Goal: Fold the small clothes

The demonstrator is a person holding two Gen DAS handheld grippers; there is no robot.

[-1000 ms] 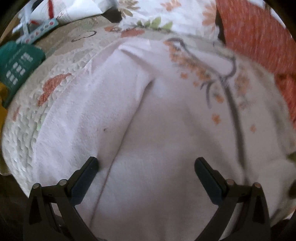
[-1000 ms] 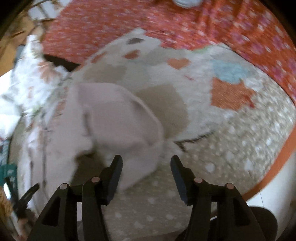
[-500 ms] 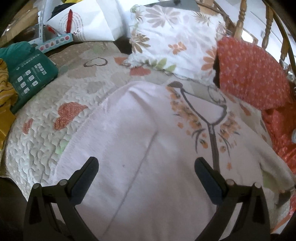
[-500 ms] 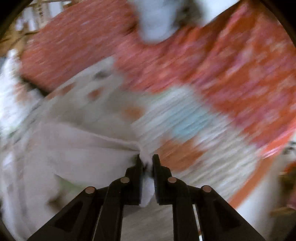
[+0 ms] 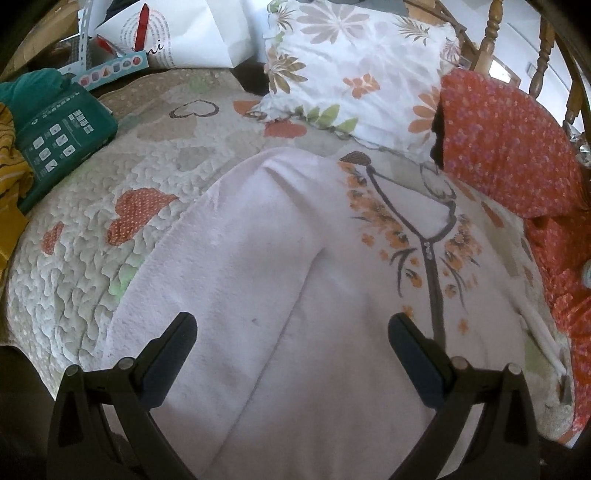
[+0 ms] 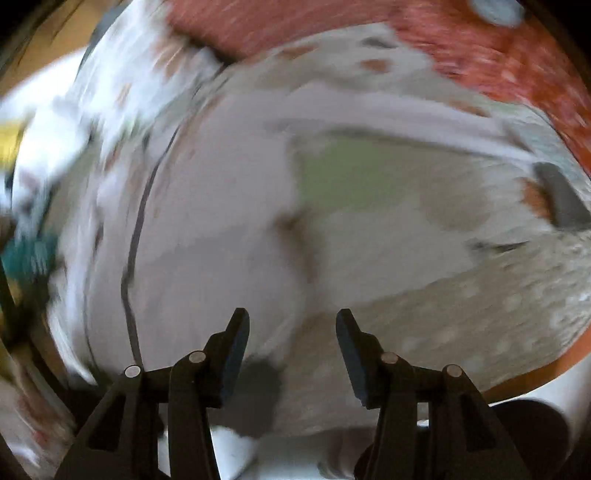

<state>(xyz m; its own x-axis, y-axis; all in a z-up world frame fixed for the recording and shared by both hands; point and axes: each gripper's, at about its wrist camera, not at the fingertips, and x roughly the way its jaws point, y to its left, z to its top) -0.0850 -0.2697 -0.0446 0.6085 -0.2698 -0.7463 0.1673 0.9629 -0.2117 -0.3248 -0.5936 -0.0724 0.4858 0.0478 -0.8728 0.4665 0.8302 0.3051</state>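
A pale pink fleece garment (image 5: pixel 266 280) with an orange flower print and a dark zipper line (image 5: pixel 428 258) lies spread on a quilted bedspread (image 5: pixel 88 266). One sleeve is folded across its left side. My left gripper (image 5: pixel 291 332) is open and empty, held just above the garment's lower part. In the blurred right wrist view the same garment (image 6: pixel 207 229) lies below my right gripper (image 6: pixel 291 325), which is open and empty over the garment's edge.
A floral pillow (image 5: pixel 354 70) and an orange patterned cloth (image 5: pixel 509 147) lie at the far side. A teal package (image 5: pixel 62 136), yellow fabric (image 5: pixel 11 173) and a white bag (image 5: pixel 184 33) sit at the left. A wooden bed rail (image 5: pixel 491 40) stands behind.
My right gripper closed on a piece of the garment, carried it over, then opened and let it go. My left gripper stayed open and drew back, widening its view of the bed.
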